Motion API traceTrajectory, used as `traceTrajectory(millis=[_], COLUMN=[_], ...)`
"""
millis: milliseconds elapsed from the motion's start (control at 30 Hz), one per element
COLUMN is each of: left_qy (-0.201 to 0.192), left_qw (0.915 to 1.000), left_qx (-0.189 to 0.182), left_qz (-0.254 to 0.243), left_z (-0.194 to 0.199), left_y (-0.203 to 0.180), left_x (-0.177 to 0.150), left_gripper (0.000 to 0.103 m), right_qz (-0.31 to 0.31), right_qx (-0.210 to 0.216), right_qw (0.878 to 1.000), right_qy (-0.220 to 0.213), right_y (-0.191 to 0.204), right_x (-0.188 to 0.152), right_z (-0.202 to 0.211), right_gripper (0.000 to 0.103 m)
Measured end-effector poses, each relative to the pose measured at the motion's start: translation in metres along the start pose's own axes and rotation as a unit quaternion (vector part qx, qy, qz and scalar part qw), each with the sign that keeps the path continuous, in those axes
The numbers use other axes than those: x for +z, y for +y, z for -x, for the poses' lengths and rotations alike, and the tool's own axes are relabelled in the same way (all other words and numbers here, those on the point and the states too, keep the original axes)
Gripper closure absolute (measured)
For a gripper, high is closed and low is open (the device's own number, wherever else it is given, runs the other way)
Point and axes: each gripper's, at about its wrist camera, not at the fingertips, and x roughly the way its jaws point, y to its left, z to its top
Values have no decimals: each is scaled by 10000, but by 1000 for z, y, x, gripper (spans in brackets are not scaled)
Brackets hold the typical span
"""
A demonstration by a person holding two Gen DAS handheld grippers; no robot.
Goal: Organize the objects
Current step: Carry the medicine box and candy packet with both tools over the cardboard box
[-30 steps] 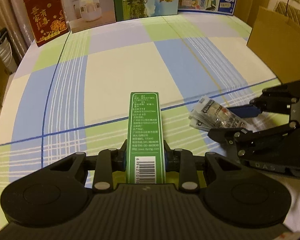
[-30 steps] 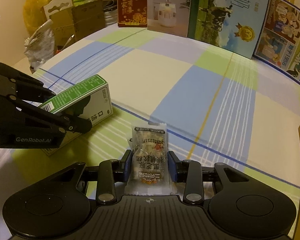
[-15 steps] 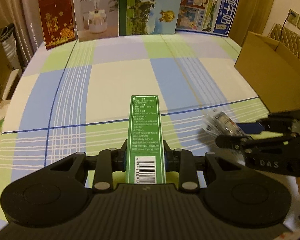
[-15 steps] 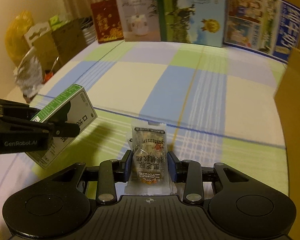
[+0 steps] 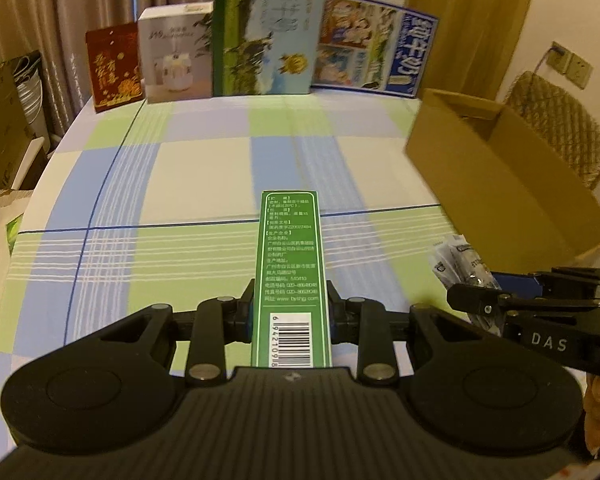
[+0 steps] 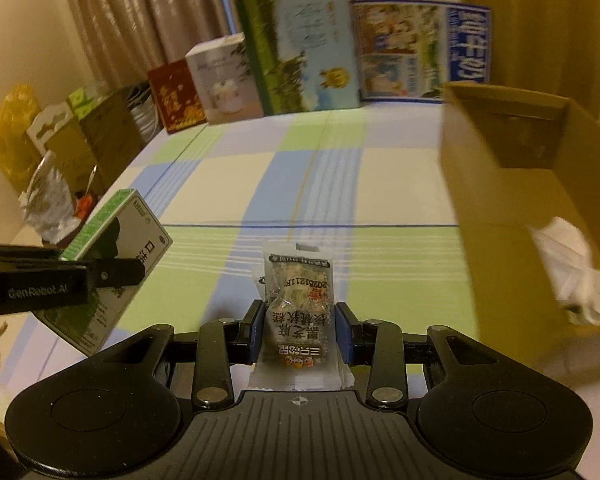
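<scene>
Cardboard box stands open at right on the checked worktop. Left gripper clamps a green medicine carton; right gripper pinches a snack sachet, both held above the worktop. Advice: clear the box rim, then release low inside. Box contents blurred; white item unidentifiable.

A room in a home: a checked tablecloth ahead of the fingers, curtains behind printed boxes, a wall socket.
</scene>
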Motion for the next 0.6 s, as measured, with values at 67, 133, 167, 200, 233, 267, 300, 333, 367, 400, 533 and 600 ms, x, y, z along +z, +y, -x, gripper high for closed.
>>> traceTrajectory(millis=[67,133,167,200,233,267,300,333,367,400,533,600], left_qy=[-27,-44,-53,-62,-58,-51,-50,-50,-49,-49,-26,-14], left_qw=[10000,9999,9999,9999,9998,9998,9997,9997,9996,9996,9994,9993], left_qx=[-32,-89,-108,-136,-165,-180,-196,-218,-229,-238,-280,-299], left_qz=[-14,-55,-54,-58,-76,-92,-108,-129,-145,-162,-208,-228], left_z=[9,19,22,26,30,33,36,40,43,46,52,54], left_y=[-13,-26,-32,-37,-42,-47,-51,-57,-61,-65,-79,-83], left_x=[-2,-5,-6,-8,-10,-12,-14,-16,-18,-21,-28,-31], left_gripper=[78,78,78,78,78,78,78,78,78,78,78,78], right_qz=[-68,-88,-96,-104,-116,-127,-140,-153,-163,-169,-184,-190], right_qx=[-44,-92,-117,-138,-161,-179,-198,-226,-250,-271,-343,-364], right_qw=[9999,9998,9997,9995,9994,9993,9991,9990,9989,9987,9983,9981], right_qy=[-90,-167,-215,-251,-283,-310,-336,-357,-375,-389,-428,-459], right_y=[-4,-7,-9,-10,-12,-14,-16,-18,-20,-22,-28,-30], right_x=[-2,-5,-6,-7,-8,-10,-12,-14,-16,-17,-24,-26], right_z=[21,38,48,55,63,70,76,83,88,93,108,115], right_gripper=[69,69,69,69,69,69,69,69,69,69,69,69])
